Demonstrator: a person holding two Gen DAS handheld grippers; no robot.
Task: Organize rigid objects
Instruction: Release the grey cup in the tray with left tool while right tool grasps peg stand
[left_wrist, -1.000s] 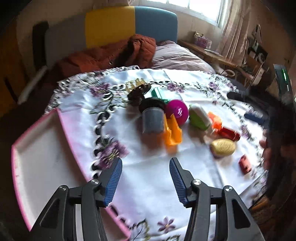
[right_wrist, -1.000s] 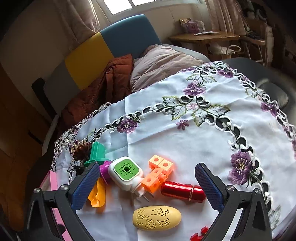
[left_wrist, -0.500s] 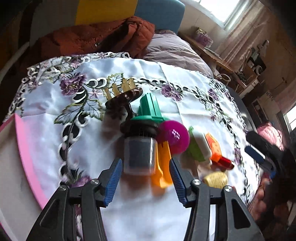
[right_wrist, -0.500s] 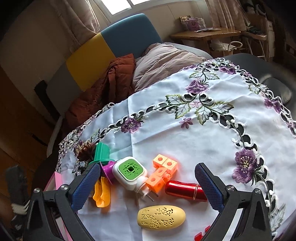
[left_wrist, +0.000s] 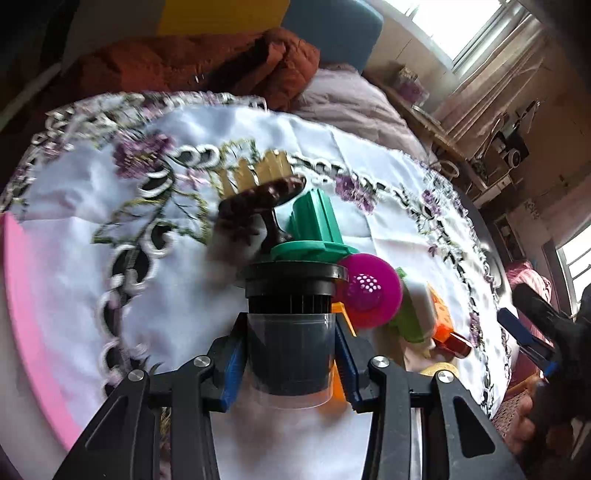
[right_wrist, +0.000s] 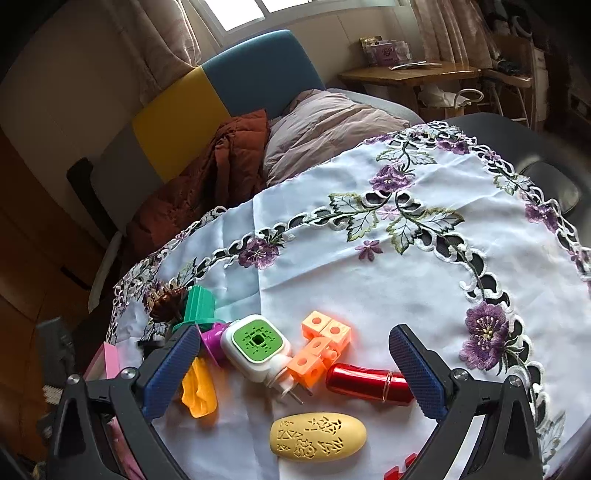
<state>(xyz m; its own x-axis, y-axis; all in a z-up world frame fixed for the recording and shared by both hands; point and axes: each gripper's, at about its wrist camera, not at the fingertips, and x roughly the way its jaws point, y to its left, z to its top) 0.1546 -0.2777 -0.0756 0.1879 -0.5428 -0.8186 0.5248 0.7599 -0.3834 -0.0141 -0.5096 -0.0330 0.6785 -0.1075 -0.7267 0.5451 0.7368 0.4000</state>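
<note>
1. The left claw (left_wrist: 290, 363) has a dark cup with a black lid (left_wrist: 290, 332) between its two blue pads. The jaws are closing, and the pads look right up against the clear sides of the cup.
2. The cup stands on the tabletop (left_wrist: 177, 295), which has a white cloth with purple flowers on it.
3. Just past the cup, ahead of the left claw, are a green toy piece (left_wrist: 314, 229) and a brown brush (left_wrist: 262, 188). A pink ball (left_wrist: 369, 295) sits just to the right of the cup. An orange piece (left_wrist: 338, 384) is right beside the right pad.
4. A pink tray (left_wrist: 29, 332) lies off to the left of the left claw.
5. The right claw (right_wrist: 295, 373) has its jaws wide apart and holds nothing. Below it lie a green and white plug (right_wrist: 258, 347), orange blocks (right_wrist: 321, 347), a red tube (right_wrist: 369, 382) and a yellow oval (right_wrist: 317, 437).
6. What could go wrong: the cup's sides look smooth, so it may slip out when lifted if the squeeze is weak.
7. The lid end looks heavy, so the cup may tip.
8. The right pad may pinch the orange piece too and drag it along.
9. The cup may bump the pink ball and make it roll away.
</note>
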